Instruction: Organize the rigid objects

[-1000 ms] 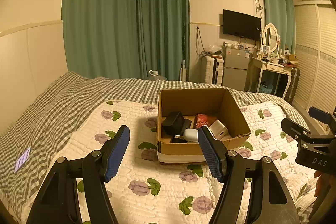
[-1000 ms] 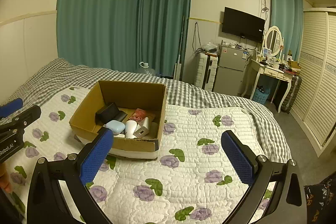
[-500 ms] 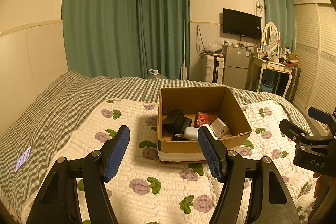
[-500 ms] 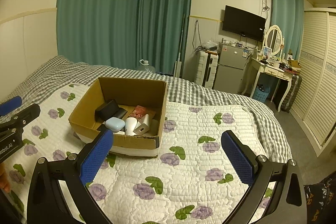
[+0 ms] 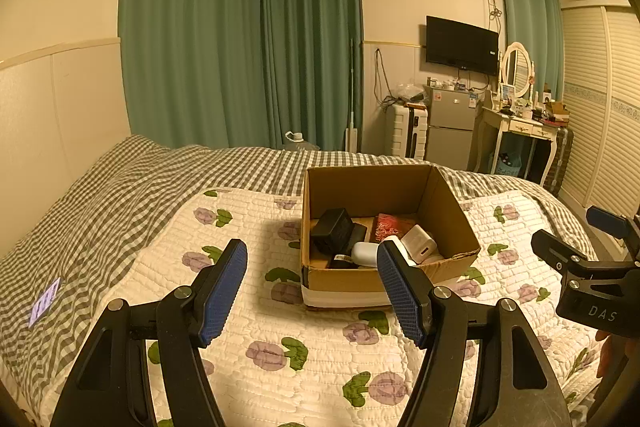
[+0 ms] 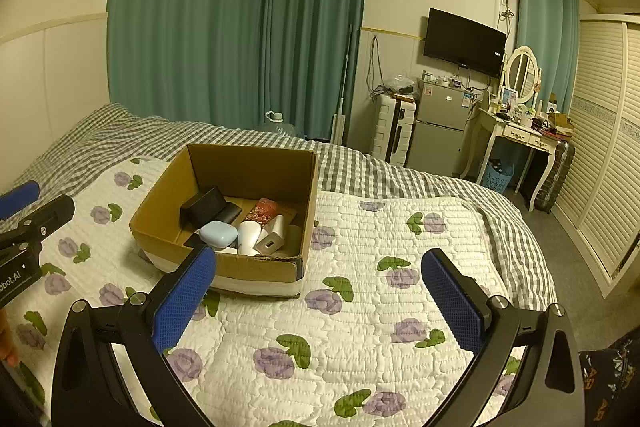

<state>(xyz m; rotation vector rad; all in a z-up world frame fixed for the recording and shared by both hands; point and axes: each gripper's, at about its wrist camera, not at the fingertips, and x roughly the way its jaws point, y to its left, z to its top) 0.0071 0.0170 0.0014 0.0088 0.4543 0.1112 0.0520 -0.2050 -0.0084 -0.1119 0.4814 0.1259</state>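
Floral quilt (image 6: 360,327) on bed, cardboard box (image 6: 256,269) atop; bedroom.

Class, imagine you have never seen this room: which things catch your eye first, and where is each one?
An open cardboard box sits on the flowered quilt mid-bed, holding small items such as a pale blue case and a black box. Both grippers, left and right, hover open in the foreground. Green curtains fill the far wall.

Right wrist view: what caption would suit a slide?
Open tongs hover over a floral quilt beside a cardboard box of small items.
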